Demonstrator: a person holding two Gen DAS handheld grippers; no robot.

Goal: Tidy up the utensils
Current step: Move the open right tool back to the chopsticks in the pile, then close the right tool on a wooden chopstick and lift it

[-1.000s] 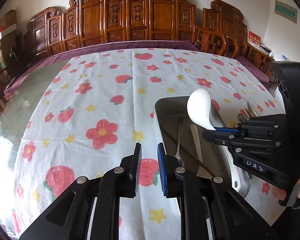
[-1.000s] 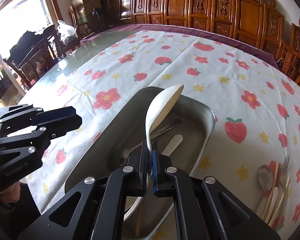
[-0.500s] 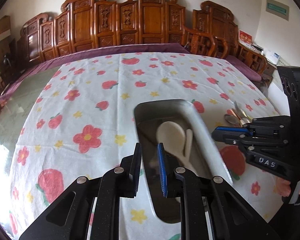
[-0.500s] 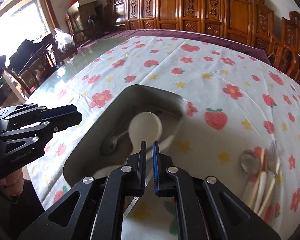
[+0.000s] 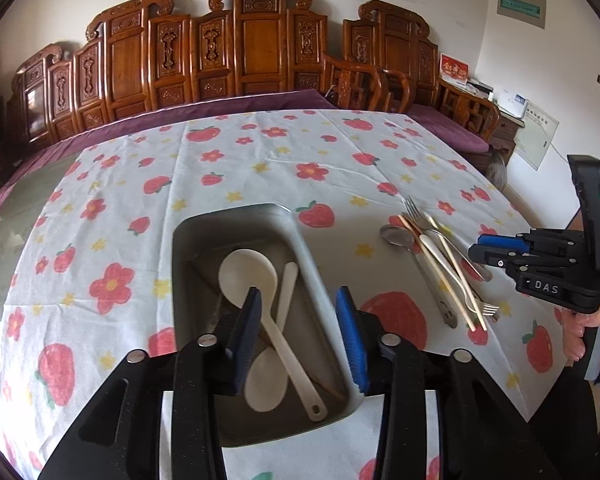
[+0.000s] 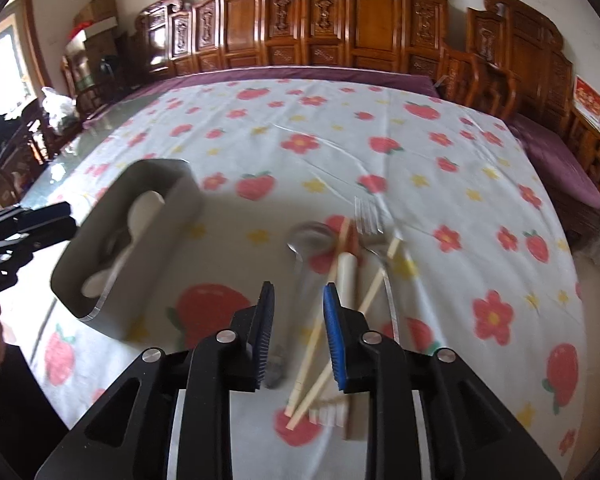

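Grey tray [image 5: 236, 220] on desk cloth [image 5: 112, 184]: two white spoons [image 5: 248, 276] crossed inside. Loose cutlery pile [image 6: 352, 264] (metal spoon, forks, chopsticks) lies right of tray. Left gripper [image 5: 300, 332] over tray, jaws opening, nothing between. Right gripper [image 6: 298, 332] above pile, jaws opening, holding nothing.

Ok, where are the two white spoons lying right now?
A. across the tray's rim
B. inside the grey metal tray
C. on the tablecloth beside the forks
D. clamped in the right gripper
B: both white spoons lie crossed on the floor of the grey metal tray, apart from the loose pile of forks and chopsticks.
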